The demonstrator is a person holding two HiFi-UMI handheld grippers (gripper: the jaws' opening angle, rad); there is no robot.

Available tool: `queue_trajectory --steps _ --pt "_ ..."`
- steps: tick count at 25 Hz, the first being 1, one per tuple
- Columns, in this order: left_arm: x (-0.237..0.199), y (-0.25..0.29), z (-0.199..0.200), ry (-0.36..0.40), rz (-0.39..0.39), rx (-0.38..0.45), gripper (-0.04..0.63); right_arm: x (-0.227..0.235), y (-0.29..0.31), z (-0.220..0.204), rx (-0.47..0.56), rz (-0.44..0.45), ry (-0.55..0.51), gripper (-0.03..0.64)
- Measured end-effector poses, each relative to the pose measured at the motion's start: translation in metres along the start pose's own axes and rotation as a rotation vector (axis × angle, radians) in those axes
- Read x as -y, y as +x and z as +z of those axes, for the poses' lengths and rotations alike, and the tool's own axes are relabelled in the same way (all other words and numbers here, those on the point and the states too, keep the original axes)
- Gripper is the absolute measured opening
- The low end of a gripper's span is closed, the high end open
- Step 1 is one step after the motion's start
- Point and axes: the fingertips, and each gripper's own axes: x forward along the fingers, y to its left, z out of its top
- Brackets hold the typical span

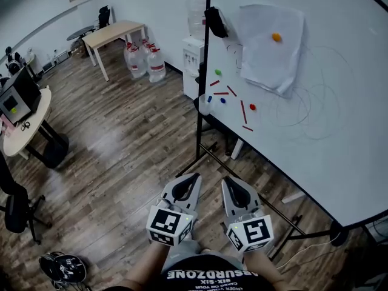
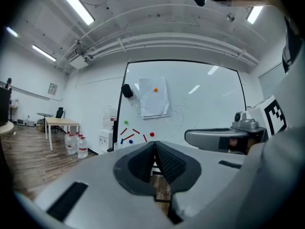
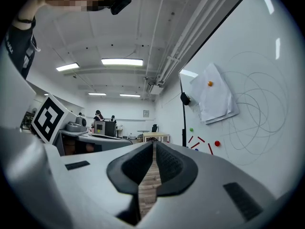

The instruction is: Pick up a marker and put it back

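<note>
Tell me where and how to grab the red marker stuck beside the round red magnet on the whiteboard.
Grip the thin red marker mid-barrel, coming straight at the whiteboard and closing across the barrel's narrow width. It lies flat and nearly upright, left of the round red magnet.

markers [image 1: 243,111] on whiteboard [image 1: 339,150] | sheet [image 1: 267,59] above them | bottles [image 1: 145,62] left of whiteboard

Bright, even light falls from long white ceiling tube lamps [image 3: 122,61] at twelve o'clock in the right gripper view. They glare on the glossy white wall board [image 2: 200,109] and sheen the brown plank floor [image 1: 115,144]. Both gripper views bend and darken at the rims. Far details look soft, perhaps blurred.
</note>
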Motion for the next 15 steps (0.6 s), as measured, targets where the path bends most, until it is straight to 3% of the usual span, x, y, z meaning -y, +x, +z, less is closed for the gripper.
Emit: queue_trajectory --steps 2,4,9,15 --pt "-0.011 0.006 0.0 -0.002 -0.001 -0.003 0.008 0.004 0.012 0.0 -0.001 -0.003 0.001 0.027" --pt "-0.022 0.012 0.0 -0.005 -0.005 -0.006 0.009 0.008 0.025 -0.001 -0.003 -0.009 0.007 0.15" --pt "-0.049 0.025 0.001 -0.008 -0.024 -0.005 0.009 0.021 0.055 0.0 0.008 -0.072 0.005 0.259" --pt "-0.086 0.036 0.001 0.013 -0.044 -0.015 0.008 0.029 0.09 -0.002 0.007 -0.143 0.017 0.275"
